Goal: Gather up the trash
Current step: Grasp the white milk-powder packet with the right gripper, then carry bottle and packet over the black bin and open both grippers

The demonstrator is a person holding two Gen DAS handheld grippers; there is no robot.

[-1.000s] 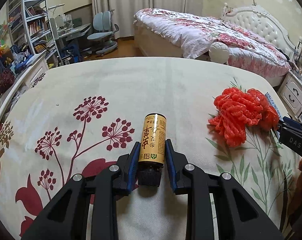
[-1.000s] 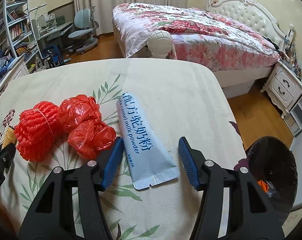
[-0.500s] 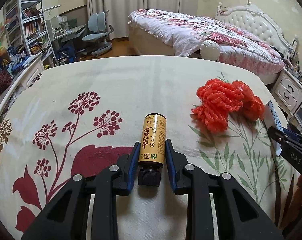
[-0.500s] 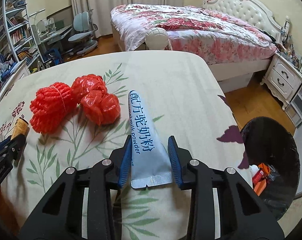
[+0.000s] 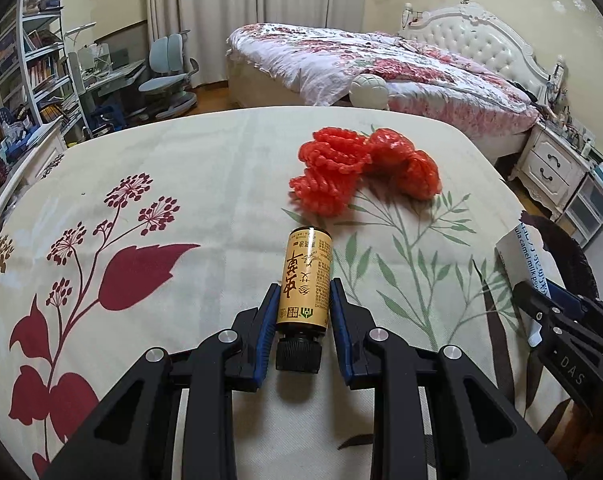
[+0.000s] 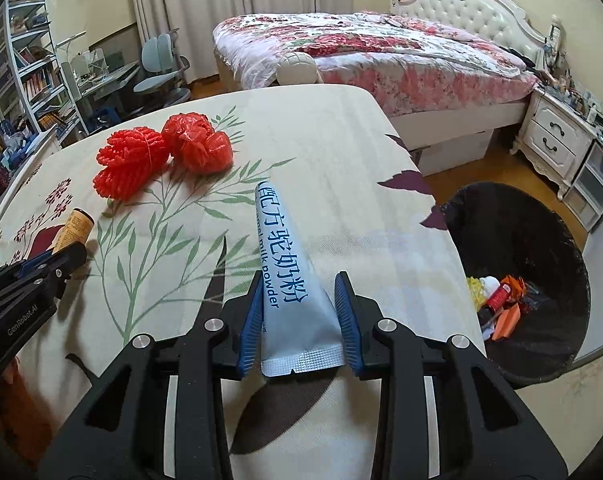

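The left tongs (image 5: pixel 304 312) are clamping a small brown glass bottle with a yellow-gold label and a black screw cap (image 5: pixel 306 280), their blue pads pressing on both sides of its lower body while the cap points back toward the handles and the base sticks out ahead of the tips. The right tongs (image 6: pixel 298 312) are squeezing a pale blue foil sachet printed with blue lettering (image 6: pixel 289 280) near its crimped end, the pads pressing its two edges after just closing in on it; the rest of the sachet is reaching forward past the tips. Both pairs are hanging over the cream tabletop cloth printed with dark red flowers and green leafy stems (image 5: pixel 205 184). Ahead of the left tongs and slightly to their right, a bright red foam fruit net (image 5: pixel 329 172) is lying on the cloth, touching a crumpled red plastic bag (image 5: pixel 405 164) beside it; from the right tongs the same pair is sitting ahead and to the left. To the right of the right tongs and below the tabletop edge, a round black bin lined with a black bag (image 6: pixel 557 248) is standing on the floor, already holding colourful scraps.
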